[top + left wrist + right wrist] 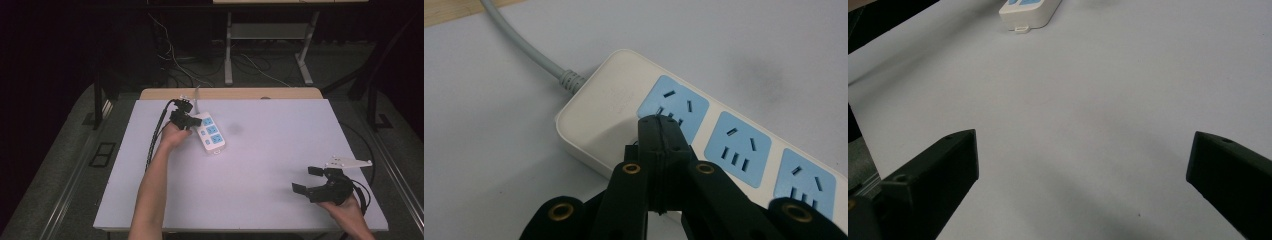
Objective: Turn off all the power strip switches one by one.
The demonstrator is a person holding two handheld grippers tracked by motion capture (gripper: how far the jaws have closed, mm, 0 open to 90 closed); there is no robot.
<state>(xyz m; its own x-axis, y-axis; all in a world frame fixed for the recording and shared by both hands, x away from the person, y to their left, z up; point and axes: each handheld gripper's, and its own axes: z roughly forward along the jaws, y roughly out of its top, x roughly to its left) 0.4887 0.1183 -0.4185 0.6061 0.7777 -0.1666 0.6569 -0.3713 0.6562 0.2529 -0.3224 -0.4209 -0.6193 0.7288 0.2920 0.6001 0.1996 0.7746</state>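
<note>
- On the white tabletop [260, 165], towards its far left, we see a white power strip [210, 134] lying flat at a slant, with three blue socket panels on its top face.
- From its far end a grey cord [521, 42] leads off towards the back edge of the tabletop.
- Our left hand-held gripper [192, 121] sits at the strip's far end, with the hand behind it and a black cable trailing back along the forearm.
- In the left gripper view we see that gripper [658, 120] with its jaws pressed together and nothing between them; the joined tip rests on or just above the strip [624, 100], at the near edge of the first blue socket [674, 102]. Whether the tip really touches, we cannot tell.
- The other two blue sockets [738, 148] lie further along the strip, clear of the gripper.
- Our right hand-held gripper [306, 181] is at the near right of the tabletop, well apart from the strip, with a grey three-cornered plate [348, 162] on top.
- In the right gripper view its jaws are spread wide over bare white surface, pinching nothing; between them [1083, 165] lies only tabletop, and the near end of the strip [1029, 14] shows far off at the top.
</note>
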